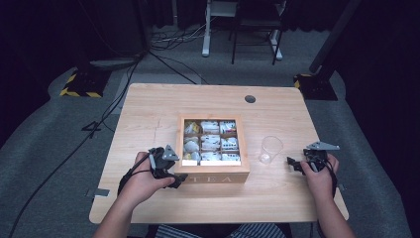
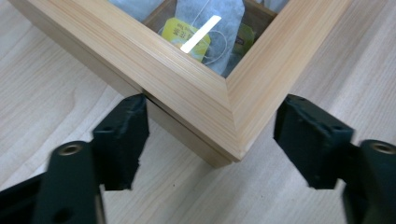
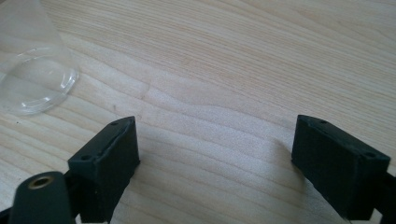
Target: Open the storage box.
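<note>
The left gripper (image 2: 212,140) sits at the near left corner of the wooden tea box (image 2: 196,93), its two black jaws standing on either side of that corner. The left jaw's tip is right against the seam under the lid on one side of the box; the right jaw stands just off the other side, a sliver of table showing between. The jaws are thus parted about the corner, not clamped on it. Through the clear pane of the lid a tea bag (image 2: 210,28) with a yellow tag shows in the corner compartment. In the high view the left gripper (image 1: 171,168) lies at the box's front left corner, the left hand (image 1: 143,183) behind it, and the tea box (image 1: 213,176) rests in the middle of the table (image 1: 148,109), its lid down and its rows of compartments stocked with bags. The right gripper (image 3: 215,154) hovers low over bare wood, jaws spread wide with nothing between them. A clear plastic cup (image 3: 32,79) stands near it; in the high view that cup (image 1: 271,149) is between the box and the right gripper (image 1: 297,166), touching neither.
</note>
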